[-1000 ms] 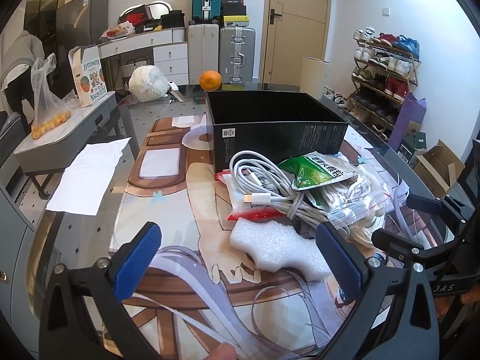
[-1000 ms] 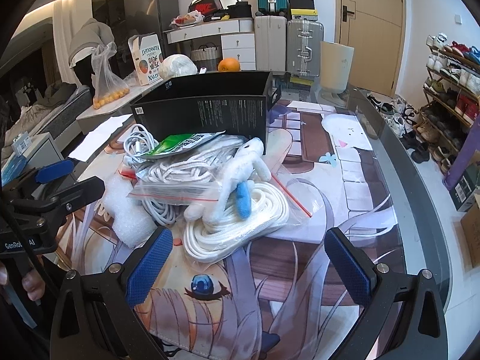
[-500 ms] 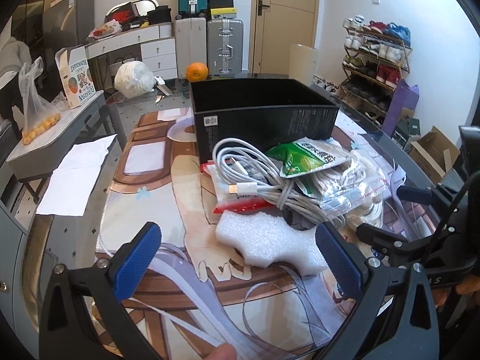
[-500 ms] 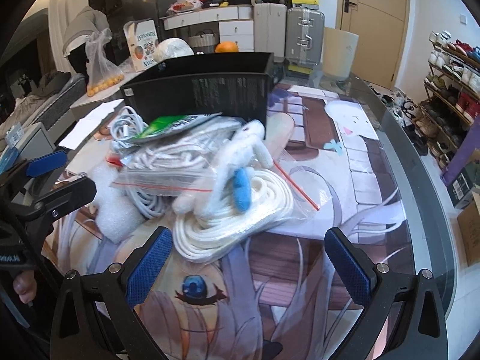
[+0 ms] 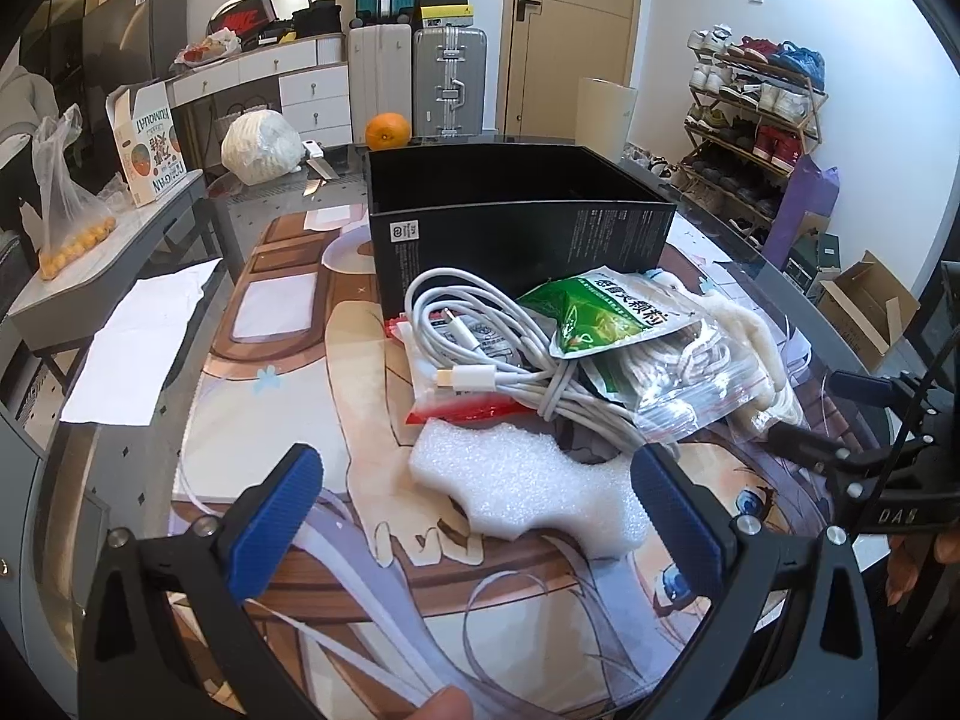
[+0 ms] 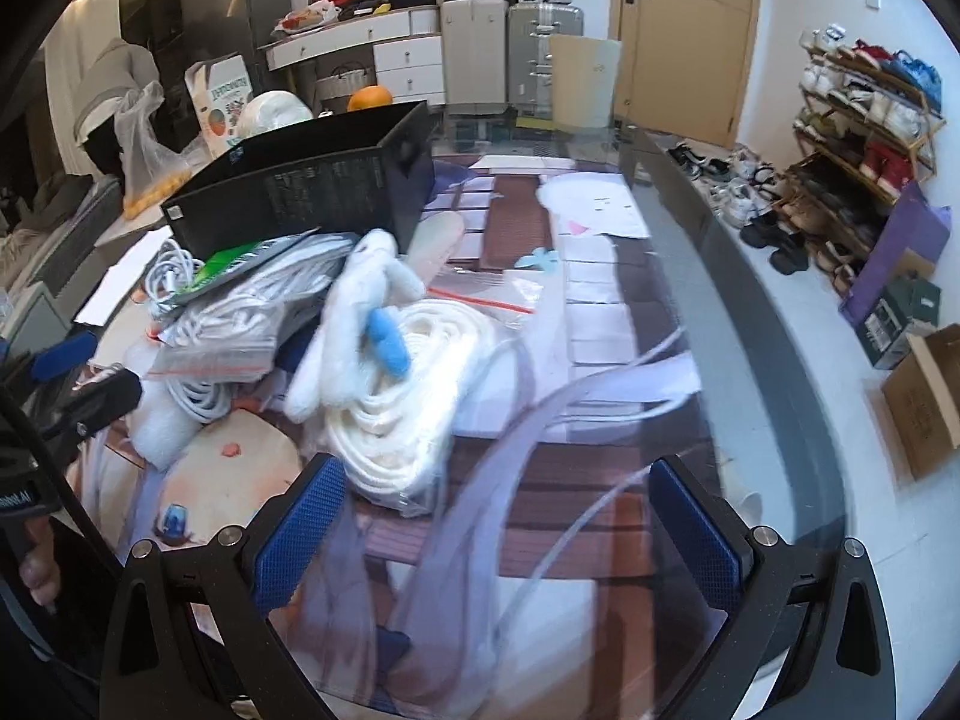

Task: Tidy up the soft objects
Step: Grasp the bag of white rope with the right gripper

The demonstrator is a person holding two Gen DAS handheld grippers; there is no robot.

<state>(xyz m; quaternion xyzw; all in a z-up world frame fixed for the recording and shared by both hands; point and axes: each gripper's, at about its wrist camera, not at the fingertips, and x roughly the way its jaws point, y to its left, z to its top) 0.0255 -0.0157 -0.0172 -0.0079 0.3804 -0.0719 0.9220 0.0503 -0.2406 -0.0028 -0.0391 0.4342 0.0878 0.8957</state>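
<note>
A pile of soft things lies on the printed mat in front of an open black box (image 5: 516, 222) (image 6: 312, 186). It holds a white foam piece (image 5: 528, 489), a coiled white cable (image 5: 474, 354), a green packet (image 5: 600, 315), bagged white cord (image 5: 702, 372) and a white plush toy (image 6: 354, 324) lying on a bagged white rope coil (image 6: 414, 414). My left gripper (image 5: 474, 516) is open and empty, its jaws either side of the foam, just short of it. My right gripper (image 6: 498, 528) is open and empty, close in front of the rope coil.
An orange (image 5: 388, 129) and a white bundle (image 5: 261, 144) sit at the table's far end. White paper (image 5: 141, 354) lies on the glass table's left side. A shoe rack (image 5: 756, 120) and cardboard boxes (image 6: 924, 402) stand to the right.
Both grippers have moved forward toward the pile. The right wrist view has swung rightward and closer to the rope coil, and is blurred by motion.
</note>
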